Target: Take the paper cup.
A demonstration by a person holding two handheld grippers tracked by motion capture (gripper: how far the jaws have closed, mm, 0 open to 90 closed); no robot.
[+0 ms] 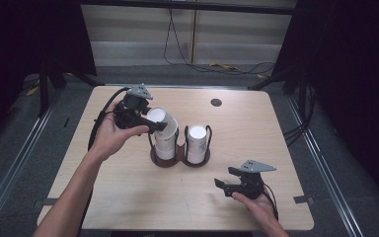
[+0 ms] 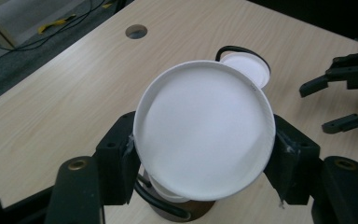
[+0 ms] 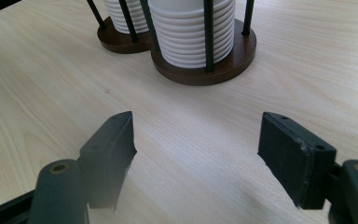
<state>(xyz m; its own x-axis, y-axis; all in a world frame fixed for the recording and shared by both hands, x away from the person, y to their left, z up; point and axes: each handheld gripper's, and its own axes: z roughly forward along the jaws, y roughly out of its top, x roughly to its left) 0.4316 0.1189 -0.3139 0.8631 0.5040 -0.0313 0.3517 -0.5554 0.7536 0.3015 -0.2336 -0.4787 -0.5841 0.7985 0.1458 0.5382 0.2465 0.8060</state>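
White cups (image 1: 198, 143) stand in a dark brown holder (image 1: 180, 159).

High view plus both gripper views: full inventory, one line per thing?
Held cup: 1, white, tilted, clamped by the left gripper above the left stack.
Cup stacks: 2, white, left stack and right stack, side by side in the holder.
Cup holder: 1, dark brown base with black rods, table centre.
Table: 1, light wood, round hole near the far edge.
Cables: several, black and yellow, floor beyond the table.
Left gripper: 1, black, shut on the held cup.
Right gripper: 1, black, fingers open, low over the near right of the table.
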